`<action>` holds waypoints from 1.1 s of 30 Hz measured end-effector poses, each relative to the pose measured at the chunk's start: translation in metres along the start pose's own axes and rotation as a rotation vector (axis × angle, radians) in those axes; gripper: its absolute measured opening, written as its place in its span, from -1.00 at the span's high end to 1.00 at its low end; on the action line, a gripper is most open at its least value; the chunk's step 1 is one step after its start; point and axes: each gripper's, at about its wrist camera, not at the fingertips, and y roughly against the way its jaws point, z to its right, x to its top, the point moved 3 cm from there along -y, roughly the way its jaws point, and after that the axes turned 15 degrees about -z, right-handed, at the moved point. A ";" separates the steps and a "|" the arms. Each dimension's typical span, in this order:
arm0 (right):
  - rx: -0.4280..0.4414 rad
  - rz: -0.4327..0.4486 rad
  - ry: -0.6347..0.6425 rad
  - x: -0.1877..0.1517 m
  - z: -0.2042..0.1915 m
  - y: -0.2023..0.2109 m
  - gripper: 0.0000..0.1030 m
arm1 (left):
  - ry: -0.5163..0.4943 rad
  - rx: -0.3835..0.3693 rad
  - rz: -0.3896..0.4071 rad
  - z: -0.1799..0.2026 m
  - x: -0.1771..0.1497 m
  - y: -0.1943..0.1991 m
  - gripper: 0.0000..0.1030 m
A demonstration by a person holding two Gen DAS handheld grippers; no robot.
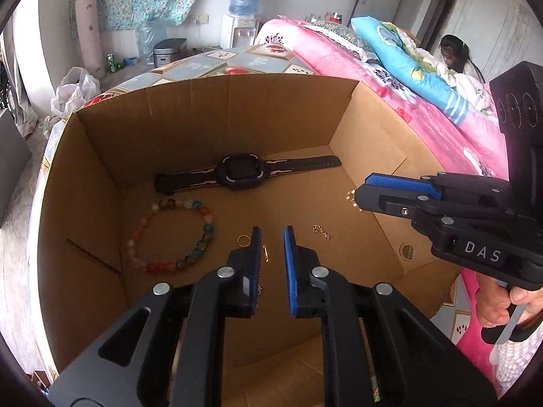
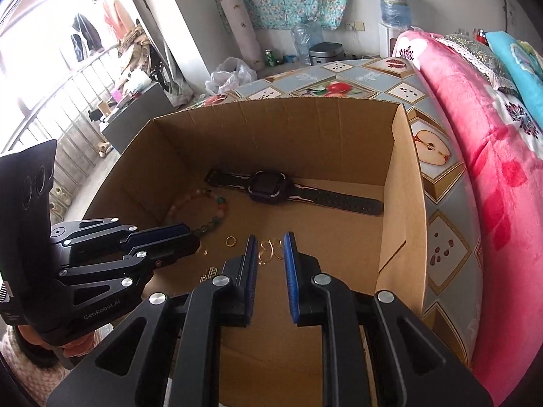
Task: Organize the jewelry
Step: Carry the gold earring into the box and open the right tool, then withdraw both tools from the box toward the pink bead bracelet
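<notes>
An open cardboard box holds the jewelry. A black watch lies flat near its far wall. A multicoloured bead bracelet lies left of centre. Small gold rings and a short gold chain lie on the floor. My left gripper hangs above the rings, narrowly open, with nothing between its pads. My right gripper hovers over the box's right side, narrowly open and empty. Gold specks show at its tip in the left wrist view.
The box stands on a table with a fruit-patterned cloth. A pink blanket and blue bedding lie to the right, where a person sits. A water dispenser and a white plastic bag stand beyond.
</notes>
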 end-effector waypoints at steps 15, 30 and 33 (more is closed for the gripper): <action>0.048 0.142 0.002 -0.037 -0.005 0.057 0.45 | -0.038 0.043 0.216 0.009 -0.030 0.056 -0.37; -0.076 0.098 -0.130 -0.192 0.012 0.072 -0.27 | -0.123 0.094 0.254 0.039 -0.160 0.085 -0.76; -0.127 -0.002 -0.156 -0.208 0.008 0.037 -0.27 | -0.086 0.113 0.130 0.041 -0.183 0.050 -0.76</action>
